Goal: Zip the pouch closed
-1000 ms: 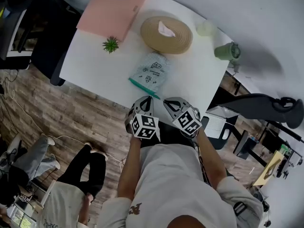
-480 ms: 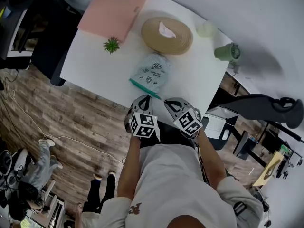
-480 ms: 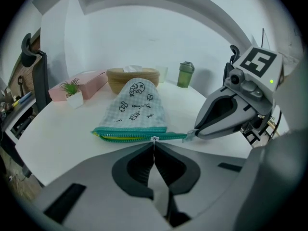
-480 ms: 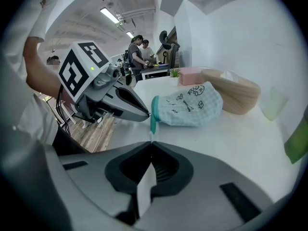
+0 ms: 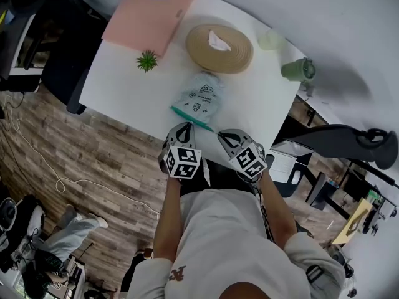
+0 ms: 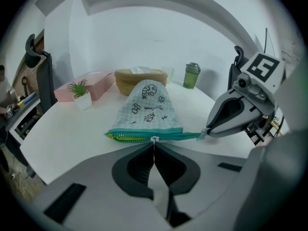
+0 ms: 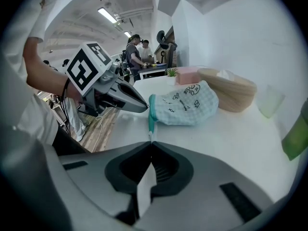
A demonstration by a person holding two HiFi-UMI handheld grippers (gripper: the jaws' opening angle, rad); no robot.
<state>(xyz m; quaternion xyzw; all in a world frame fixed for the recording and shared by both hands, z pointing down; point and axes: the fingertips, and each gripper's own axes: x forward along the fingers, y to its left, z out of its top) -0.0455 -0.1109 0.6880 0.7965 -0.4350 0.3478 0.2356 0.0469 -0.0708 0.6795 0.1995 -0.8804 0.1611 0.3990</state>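
A pale checked pouch with printed figures lies on the white table, its teal zipper along the near edge. My left gripper is shut on the zipper pull about midway along the zipper. Yellow lining shows left of the pull; the stretch to its right is closed. My right gripper is shut on the zipper's end tab at the right corner, as the right gripper view shows. The left gripper appears there beside the pouch.
Behind the pouch stand a round woven tissue holder, a pink box, a small potted plant, a green tumbler and a translucent cup. A black chair is at the right. A person sits on the floor.
My left gripper has shifted left along the zipper with the pull in it. The right gripper has stayed put. People on the floor at lower left have moved.
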